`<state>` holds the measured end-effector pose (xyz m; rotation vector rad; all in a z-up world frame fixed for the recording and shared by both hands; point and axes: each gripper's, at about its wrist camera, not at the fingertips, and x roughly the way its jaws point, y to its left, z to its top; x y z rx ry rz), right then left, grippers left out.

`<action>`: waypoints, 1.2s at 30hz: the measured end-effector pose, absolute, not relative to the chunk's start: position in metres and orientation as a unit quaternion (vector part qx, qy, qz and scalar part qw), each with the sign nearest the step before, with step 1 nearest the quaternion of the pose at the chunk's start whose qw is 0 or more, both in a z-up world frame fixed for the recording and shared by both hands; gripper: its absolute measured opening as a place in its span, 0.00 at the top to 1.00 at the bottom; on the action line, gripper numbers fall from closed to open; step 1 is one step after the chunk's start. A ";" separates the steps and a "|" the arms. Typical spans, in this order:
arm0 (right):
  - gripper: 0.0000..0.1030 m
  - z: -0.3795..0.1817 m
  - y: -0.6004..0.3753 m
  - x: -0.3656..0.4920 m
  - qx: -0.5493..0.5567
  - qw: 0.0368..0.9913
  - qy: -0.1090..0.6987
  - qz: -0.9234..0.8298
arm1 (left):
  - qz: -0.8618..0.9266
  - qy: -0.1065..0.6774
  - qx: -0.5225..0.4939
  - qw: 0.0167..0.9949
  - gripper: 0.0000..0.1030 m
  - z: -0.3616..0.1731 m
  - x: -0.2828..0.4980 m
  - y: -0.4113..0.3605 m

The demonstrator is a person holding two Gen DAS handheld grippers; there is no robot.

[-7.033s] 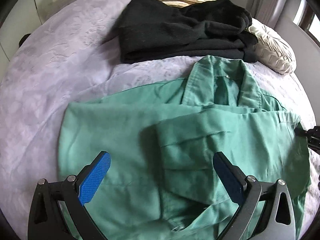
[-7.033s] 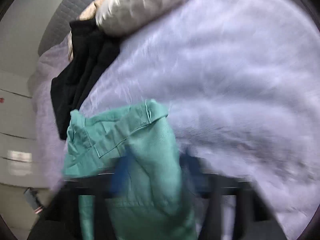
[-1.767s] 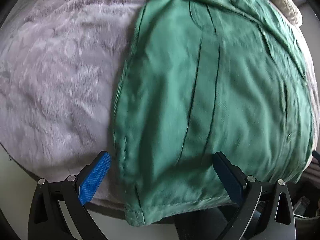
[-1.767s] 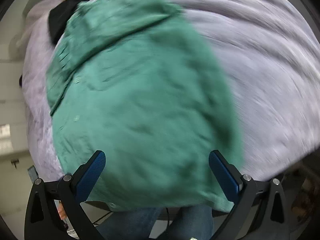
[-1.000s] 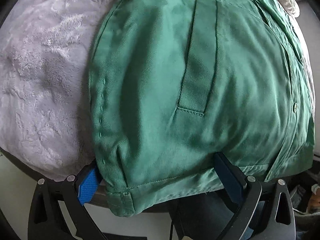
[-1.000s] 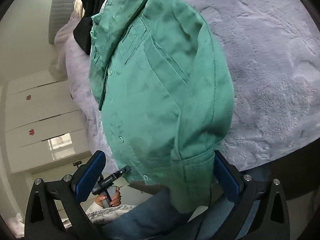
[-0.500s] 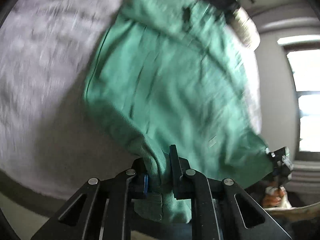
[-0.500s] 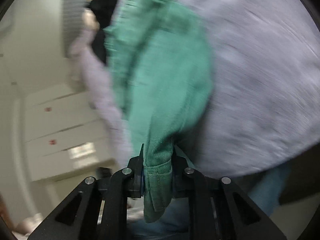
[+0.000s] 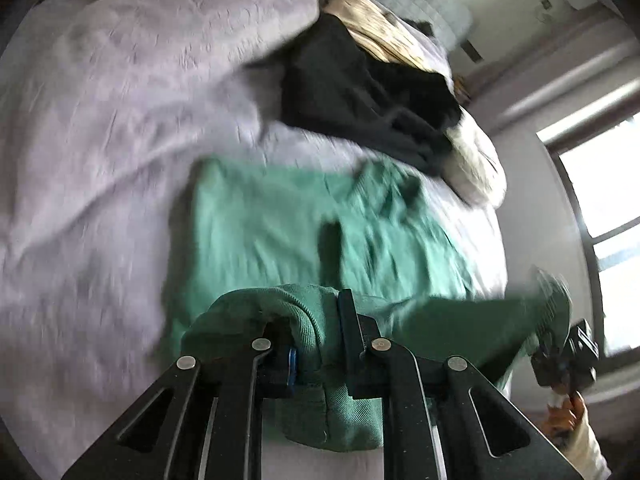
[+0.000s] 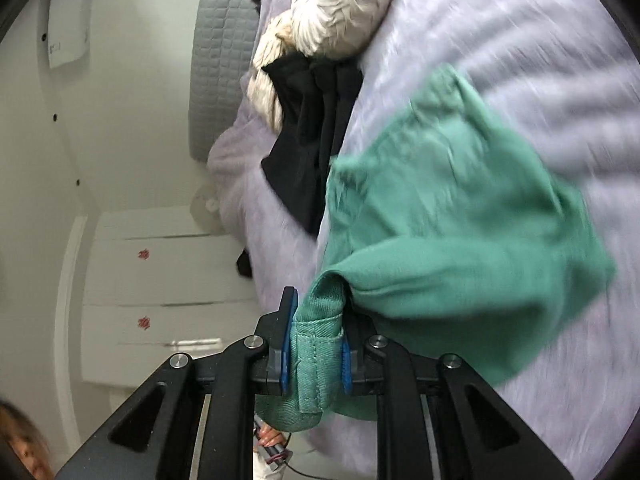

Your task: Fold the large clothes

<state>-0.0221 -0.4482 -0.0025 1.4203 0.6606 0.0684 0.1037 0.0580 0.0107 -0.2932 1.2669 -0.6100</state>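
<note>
A green shirt (image 9: 280, 232) lies on a lilac bedspread (image 9: 100, 120), its near hem lifted off the bed. My left gripper (image 9: 316, 344) is shut on one corner of the hem, the cloth bunched between its pads. In the right wrist view the green shirt (image 10: 460, 208) hangs across the bed, and my right gripper (image 10: 316, 348) is shut on the other hem corner, a thick seam clamped between the blue pads (image 10: 286, 344). The right gripper (image 9: 560, 356) also shows at the right edge of the left wrist view, with the hem stretched between the two.
A folded black garment (image 9: 360, 92) lies beyond the shirt collar, against cream pillows (image 9: 476, 160) and a grey quilted headboard (image 10: 220, 48). White drawers (image 10: 160, 280) stand beside the bed. A window (image 9: 600, 216) is at the right.
Both grippers closed on the hem corners a second ago. Since then they have lifted the hem and carried it up over the bed toward the collar, bringing the black garment and pillows into view.
</note>
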 end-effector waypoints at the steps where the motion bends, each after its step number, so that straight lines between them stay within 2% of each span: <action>1: 0.80 -0.004 -0.458 -0.009 0.638 0.708 0.302 0.024 | -0.267 0.580 -0.128 0.759 0.82 0.005 0.114 0.050; 10: 0.76 -0.061 -0.506 0.084 0.624 0.676 0.391 -0.014 | -0.197 0.606 -0.030 0.770 0.79 -0.023 0.146 0.006; 11: 0.70 -0.067 -0.510 0.088 0.627 0.671 0.397 -0.019 | -0.191 0.608 -0.027 0.770 0.79 -0.025 0.148 0.006; 13: 0.45 -0.072 -0.517 0.090 0.626 0.664 0.407 -0.026 | -0.187 0.605 -0.027 0.773 0.78 -0.022 0.148 0.009; 14: 0.23 -0.071 -0.520 0.089 0.620 0.668 0.410 -0.029 | -0.188 0.601 -0.025 0.776 0.69 -0.019 0.146 0.011; 15: 0.17 -0.068 -0.523 0.086 0.609 0.678 0.410 -0.032 | -0.187 0.596 -0.022 0.780 0.38 -0.016 0.145 0.011; 16: 0.17 -0.064 -0.527 0.084 0.598 0.688 0.411 -0.034 | -0.181 0.587 -0.012 0.789 0.17 -0.011 0.144 0.012; 17: 0.17 -0.060 -0.530 0.083 0.583 0.697 0.416 -0.037 | -0.158 0.561 0.010 0.813 0.01 -0.001 0.141 0.013; 21: 0.17 -0.044 -0.534 0.081 0.503 0.733 0.453 -0.067 | -0.151 0.547 0.032 0.823 0.01 0.005 0.143 0.014; 28: 0.17 -0.053 -0.492 0.122 0.299 0.780 0.540 -0.103 | -0.138 0.598 0.055 0.788 0.01 -0.053 0.128 0.006; 29: 0.22 -0.060 -0.483 0.131 0.263 0.781 0.554 -0.114 | -0.137 0.604 0.055 0.783 0.01 -0.062 0.124 0.003; 30: 0.61 -0.065 -0.478 0.136 0.239 0.780 0.566 -0.122 | -0.131 0.605 0.062 0.783 0.01 -0.071 0.121 -0.001; 31: 0.86 -0.071 -0.472 0.142 0.217 0.778 0.576 -0.125 | -0.125 0.603 0.073 0.784 0.01 -0.079 0.119 -0.005; 32: 0.93 -0.072 -0.468 0.144 0.210 0.778 0.579 -0.120 | -0.119 0.600 0.084 0.786 0.01 -0.087 0.117 -0.009; 36: 0.93 -0.055 -0.484 0.133 0.197 0.810 0.531 -0.151 | -0.105 0.606 0.088 0.783 0.01 -0.112 0.119 -0.007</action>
